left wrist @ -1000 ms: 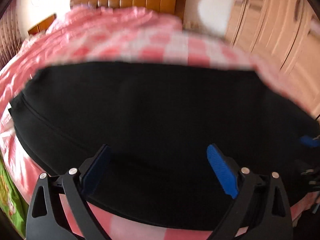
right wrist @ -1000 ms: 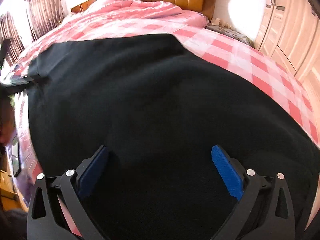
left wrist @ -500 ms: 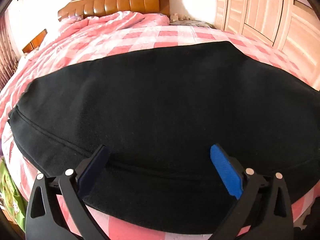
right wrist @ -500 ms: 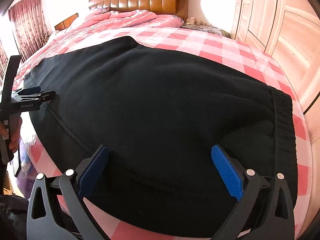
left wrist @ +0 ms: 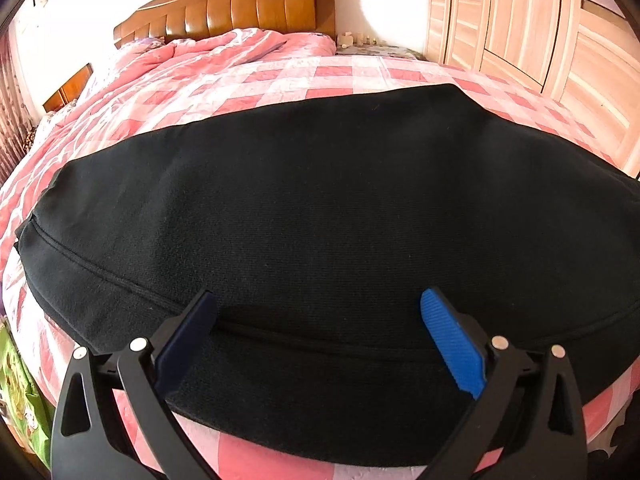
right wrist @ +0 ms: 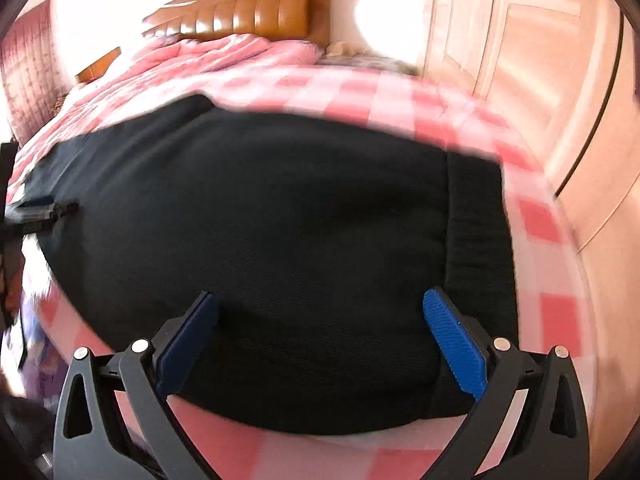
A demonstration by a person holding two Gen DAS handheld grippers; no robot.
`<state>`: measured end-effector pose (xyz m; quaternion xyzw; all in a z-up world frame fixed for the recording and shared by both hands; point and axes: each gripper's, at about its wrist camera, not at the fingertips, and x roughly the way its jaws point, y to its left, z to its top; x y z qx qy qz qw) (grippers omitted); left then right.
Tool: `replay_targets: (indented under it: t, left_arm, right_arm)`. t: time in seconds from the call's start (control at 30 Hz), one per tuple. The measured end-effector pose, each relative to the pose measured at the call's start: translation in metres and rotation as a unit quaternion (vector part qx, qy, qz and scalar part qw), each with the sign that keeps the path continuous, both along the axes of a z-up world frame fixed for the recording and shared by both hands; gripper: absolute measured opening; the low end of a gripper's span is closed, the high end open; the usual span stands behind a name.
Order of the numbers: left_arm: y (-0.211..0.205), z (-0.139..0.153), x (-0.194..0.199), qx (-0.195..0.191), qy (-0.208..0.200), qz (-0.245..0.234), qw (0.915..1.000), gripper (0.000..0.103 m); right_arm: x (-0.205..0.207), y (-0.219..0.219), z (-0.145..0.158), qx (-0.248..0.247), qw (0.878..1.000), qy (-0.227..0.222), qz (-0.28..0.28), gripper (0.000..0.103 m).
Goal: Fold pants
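Black pants (left wrist: 320, 216) lie flat across the pink checked bed, folded lengthwise, with a seam running along the near edge. My left gripper (left wrist: 320, 324) is open and empty, its blue pads just above the near edge of the fabric. In the right wrist view the pants (right wrist: 260, 232) show their ribbed waistband (right wrist: 476, 224) at the right end. My right gripper (right wrist: 320, 324) is open and empty above the near edge by the waistband. The left gripper shows at the far left of the right wrist view (right wrist: 40, 212).
The bed (left wrist: 248, 80) has a rumpled pink duvet and a brown wooden headboard (left wrist: 240, 12) at the back. Light wooden wardrobe doors (left wrist: 540, 28) stand along the right. A green bag (left wrist: 16, 396) is beside the bed at the lower left.
Both grippers have drawn back toward the near edge of the bed, so more of the pants and the waistband show. Both stay open. The right view is blurred by motion.
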<state>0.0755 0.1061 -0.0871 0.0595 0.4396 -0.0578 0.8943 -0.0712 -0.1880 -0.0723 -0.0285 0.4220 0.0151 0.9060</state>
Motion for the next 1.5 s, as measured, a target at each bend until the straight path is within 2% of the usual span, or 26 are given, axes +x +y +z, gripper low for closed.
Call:
replay_targets:
  t: [0.07,0.17,0.27,0.3,0.37,0.43,0.47,0.5,0.57,0.63,0.7,0.83,0.97,1.03,1.13,1.3,1.43,1.5]
  left_arm:
    - [0.006,0.005,-0.001,-0.012,0.004,-0.002,0.9999,0.101]
    - [0.050,0.024,-0.006,-0.062,-0.015,0.030,0.9975,0.101]
    - [0.141,0.038,-0.009,-0.100,-0.031,0.127,0.9863,0.101]
    - [0.184,0.040,-0.010,-0.090,-0.036,0.188,0.9774,0.101]
    - [0.243,0.041,-0.014,-0.060,-0.037,0.268,0.9609,0.094]
    - [0.308,0.038,-0.011,-0.002,-0.022,0.353,0.9353,0.086]
    - [0.328,0.035,-0.007,0.019,-0.010,0.370,0.9289,0.085]
    - [0.343,0.030,-0.002,0.029,0.002,0.375,0.9266,0.083]
    - [0.361,0.020,0.009,0.030,0.027,0.369,0.9285,0.074]
    - [0.365,0.009,0.024,0.028,0.049,0.347,0.9360,0.073]
    - [0.366,-0.003,0.035,0.058,0.060,0.340,0.9368,0.073]
    - [0.368,0.000,0.039,0.024,0.035,0.328,0.9436,0.072]
    - [0.360,0.006,0.033,0.013,0.029,0.328,0.9443,0.073]
    - [0.350,0.005,0.029,0.035,0.031,0.314,0.9482,0.076]
    - [0.344,0.000,0.029,0.033,0.037,0.299,0.9530,0.077]
    - [0.343,0.005,0.024,-0.018,0.017,0.291,0.9563,0.077]
    - [0.345,-0.006,0.040,-0.007,0.035,0.290,0.9562,0.079]
    - [0.352,-0.008,0.051,-0.014,0.026,0.293,0.9555,0.082]
  right_arm:
    - [0.001,0.005,0.003,-0.019,1.000,0.016,0.002,0.099]
    - [0.006,0.009,0.016,-0.015,1.000,0.018,-0.017,0.098]
    - [0.011,0.019,0.031,-0.004,1.000,-0.010,-0.010,0.098]
    - [0.018,0.025,0.036,0.007,1.000,-0.025,0.004,0.098]
    - [0.030,0.044,0.043,0.016,0.999,-0.043,0.030,0.098]
    - [0.046,0.064,0.047,0.018,0.997,-0.051,0.051,0.098]
    - [0.053,0.074,0.049,0.023,0.996,-0.055,0.063,0.098]
    - [0.063,0.088,0.052,0.032,0.994,-0.060,0.080,0.098]
    - [0.076,0.110,0.057,0.046,0.991,-0.066,0.105,0.098]
    - [0.092,0.136,0.062,0.049,0.988,-0.069,0.132,0.098]
    - [0.102,0.159,0.067,0.049,0.984,-0.071,0.159,0.098]
    - [0.108,0.206,0.067,0.029,0.975,-0.066,0.211,0.098]
    - [0.115,0.240,0.059,0.026,0.968,-0.053,0.244,0.098]
    - [0.117,0.247,0.055,0.038,0.967,-0.047,0.249,0.098]
    - [0.117,0.254,0.046,0.046,0.966,-0.036,0.253,0.098]
    - [0.119,0.250,0.039,0.050,0.968,-0.027,0.243,0.098]
    - [0.128,0.239,0.034,0.084,0.972,-0.009,0.221,0.098]
    - [0.130,0.234,0.032,0.096,0.972,-0.004,0.213,0.098]
